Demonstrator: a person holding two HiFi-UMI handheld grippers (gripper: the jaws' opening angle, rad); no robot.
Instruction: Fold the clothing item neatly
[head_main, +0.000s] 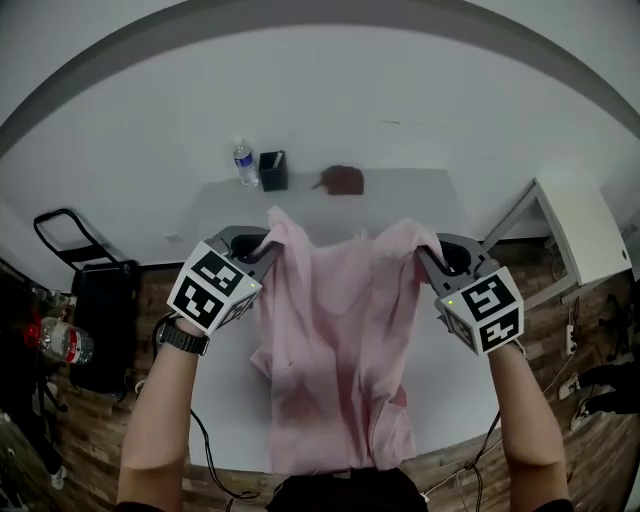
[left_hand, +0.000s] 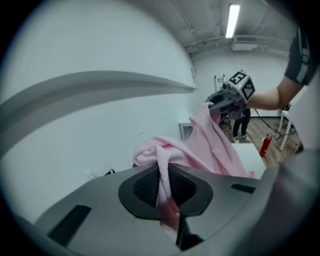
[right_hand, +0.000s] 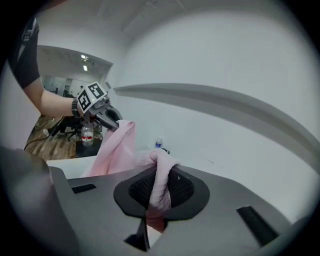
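Black box (head_main: 272, 170) on the table (head_main: 420, 195), contents unseen; left tongs (head_main: 270, 243) and right tongs (head_main: 425, 252) each pinch the pink garment (head_main: 335, 350); only the left gripper view shows a fire extinguisher (left_hand: 265, 145)

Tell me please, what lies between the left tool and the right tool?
The pink garment spans that whole stretch, pinched at one end by the left tool and at the other by the right tool. The head view shows it.
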